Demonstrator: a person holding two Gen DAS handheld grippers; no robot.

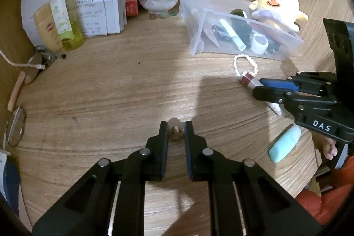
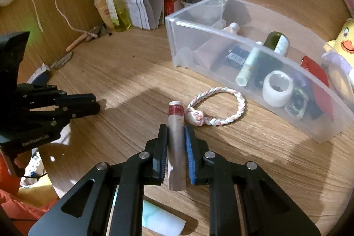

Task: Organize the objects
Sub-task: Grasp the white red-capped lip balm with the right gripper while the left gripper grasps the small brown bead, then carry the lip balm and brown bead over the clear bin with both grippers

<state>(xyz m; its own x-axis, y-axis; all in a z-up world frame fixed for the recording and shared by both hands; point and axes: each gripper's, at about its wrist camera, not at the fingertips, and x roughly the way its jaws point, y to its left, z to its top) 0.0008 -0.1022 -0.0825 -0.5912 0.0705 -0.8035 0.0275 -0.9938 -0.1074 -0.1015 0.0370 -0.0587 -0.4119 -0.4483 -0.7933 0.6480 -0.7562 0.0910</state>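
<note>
My right gripper (image 2: 176, 129) is shut on a pale tube with a dark red band (image 2: 176, 125), held just above the wooden table; it also shows in the left wrist view (image 1: 249, 80). A braided pink-white bracelet (image 2: 223, 103) lies just beyond it, in front of a clear plastic bin (image 2: 287, 68) holding tubes, a tape roll and small items. My left gripper (image 1: 176, 128) is nearly shut around a small brown object (image 1: 176, 133) on the table; it also shows in the right wrist view (image 2: 95, 103).
A yellow plush chick (image 1: 277, 6) sits behind the bin. A bowl of glass stones (image 1: 158, 0), white paper boxes (image 1: 97, 3) and bottles (image 1: 56, 14) stand at the back left. A mint tube (image 1: 285, 143) lies at the right. Glasses (image 1: 16, 125) lie at the left edge.
</note>
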